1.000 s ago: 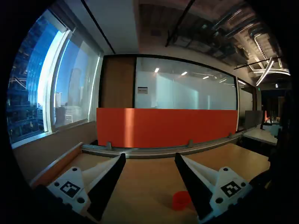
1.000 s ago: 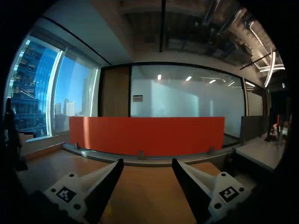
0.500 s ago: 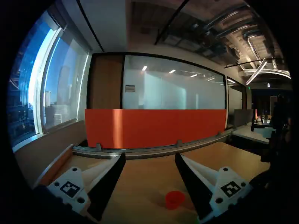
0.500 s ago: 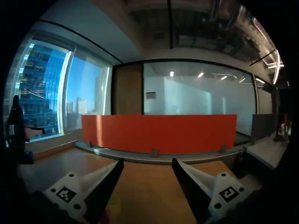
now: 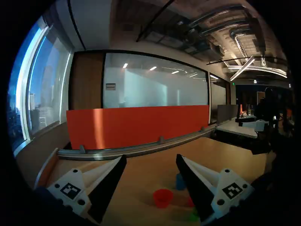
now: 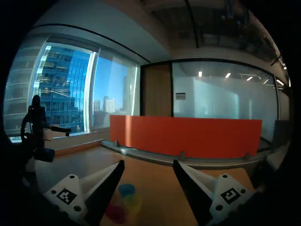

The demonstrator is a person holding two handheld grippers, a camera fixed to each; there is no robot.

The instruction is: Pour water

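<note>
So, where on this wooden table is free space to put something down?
Free: the light wooden table between the red plastic cup and the orange partition panel. Crowded: around that cup and the blue plastic cup, standing close together.

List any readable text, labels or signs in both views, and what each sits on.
No text can be read.
Small sign on the glass partition: too small to read.
Square coded markers on the left tongs and right tongs: patterns only, no letters or numbers.
</note>
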